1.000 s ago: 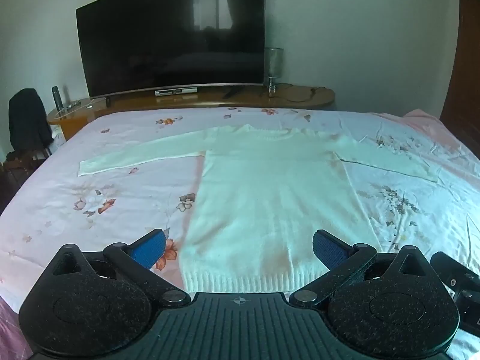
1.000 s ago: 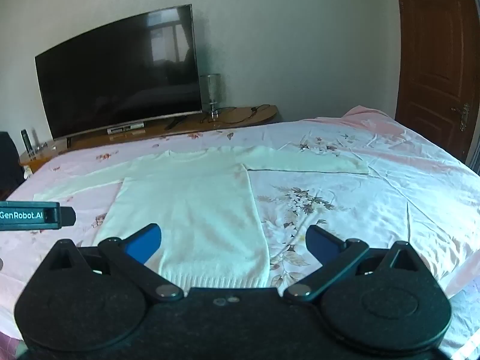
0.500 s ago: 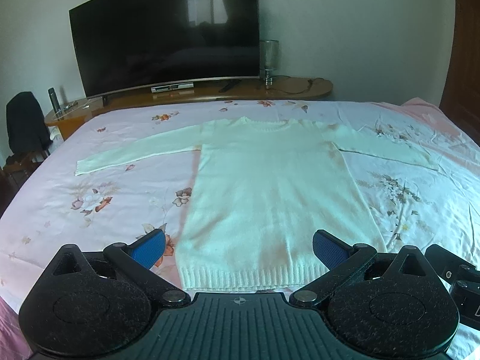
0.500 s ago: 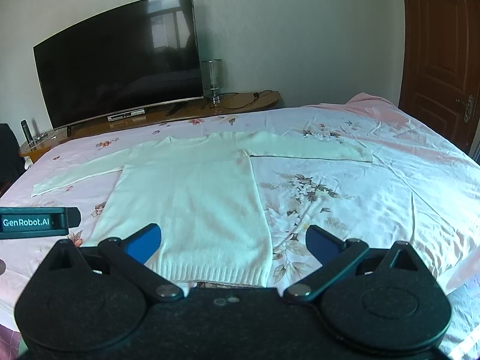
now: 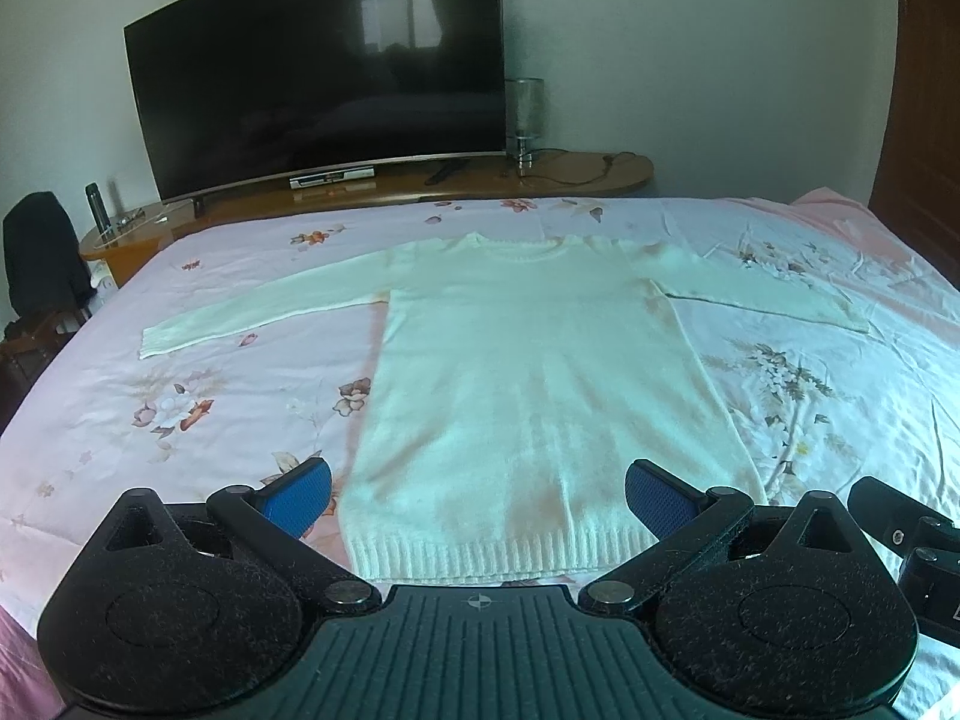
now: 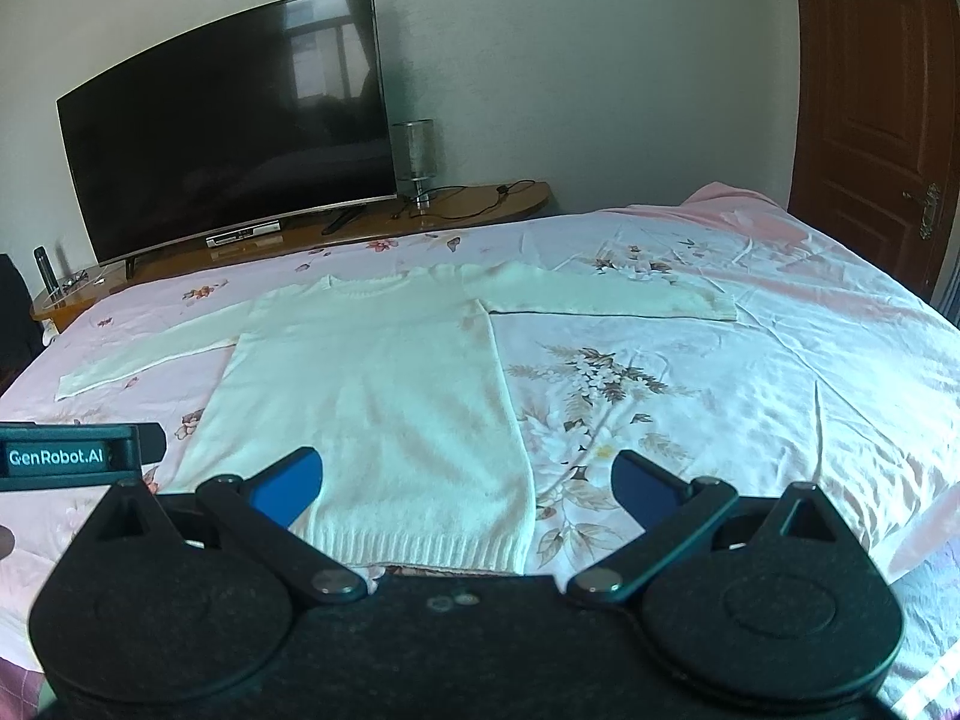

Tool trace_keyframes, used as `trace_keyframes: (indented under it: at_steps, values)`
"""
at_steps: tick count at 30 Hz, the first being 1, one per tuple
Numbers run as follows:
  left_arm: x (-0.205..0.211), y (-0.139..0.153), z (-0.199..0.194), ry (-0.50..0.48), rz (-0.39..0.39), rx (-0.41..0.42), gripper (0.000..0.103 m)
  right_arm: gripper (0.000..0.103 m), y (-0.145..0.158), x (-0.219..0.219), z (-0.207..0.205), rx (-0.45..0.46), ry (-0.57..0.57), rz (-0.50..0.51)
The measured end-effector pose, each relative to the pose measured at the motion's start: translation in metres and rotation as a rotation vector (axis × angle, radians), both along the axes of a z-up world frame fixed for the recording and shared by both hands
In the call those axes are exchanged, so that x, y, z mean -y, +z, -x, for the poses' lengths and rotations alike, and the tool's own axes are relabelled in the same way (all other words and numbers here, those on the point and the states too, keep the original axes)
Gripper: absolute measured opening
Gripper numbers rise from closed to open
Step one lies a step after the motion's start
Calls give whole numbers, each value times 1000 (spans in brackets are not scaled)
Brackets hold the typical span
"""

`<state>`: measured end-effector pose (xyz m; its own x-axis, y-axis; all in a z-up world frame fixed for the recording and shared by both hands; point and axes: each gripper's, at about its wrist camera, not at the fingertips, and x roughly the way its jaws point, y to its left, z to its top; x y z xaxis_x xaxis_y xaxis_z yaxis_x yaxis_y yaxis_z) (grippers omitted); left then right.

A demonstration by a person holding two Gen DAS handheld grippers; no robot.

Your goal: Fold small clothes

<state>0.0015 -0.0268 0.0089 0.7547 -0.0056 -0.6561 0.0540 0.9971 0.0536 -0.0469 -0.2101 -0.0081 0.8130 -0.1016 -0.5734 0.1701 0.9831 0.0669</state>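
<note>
Change: both views had risen and tipped since a second earlier, so the sweater sat lower and fuller in frame; the garment itself had not shifted.
Sweater: the white sweater (image 5: 540, 396) lay flat on the bed (image 5: 180, 408), body smooth, both sleeves spread outward.
Axis: its long axis ran from the ribbed hem (image 5: 498, 555), nearest the cameras, to the neckline (image 5: 516, 243) at the far end, pointing at the television (image 5: 318, 72).
Left: the left hand-held gripper (image 5: 477, 495) hovered just short of the hem, fingers spread wide, holding nothing.
Right: the right hand-held gripper (image 6: 465, 480) hung over the hem's right corner, also spread wide and empty.
Risk: a pinch might catch only the top knit layer, and the fold would drag and skew.
Risk: the pink sheet could be nipped along with the hem, since the hem lay right against it.
Risk: uneven lifting by the two sides would probably leave the sleeves crooked.
</note>
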Motion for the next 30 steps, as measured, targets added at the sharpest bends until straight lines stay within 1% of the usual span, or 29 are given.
trace_keyframes:
  at_steps: [30]
  values:
    - [3, -6, -2, -7, 1, -9, 103, 103, -1, 0, -1, -8, 2, 2]
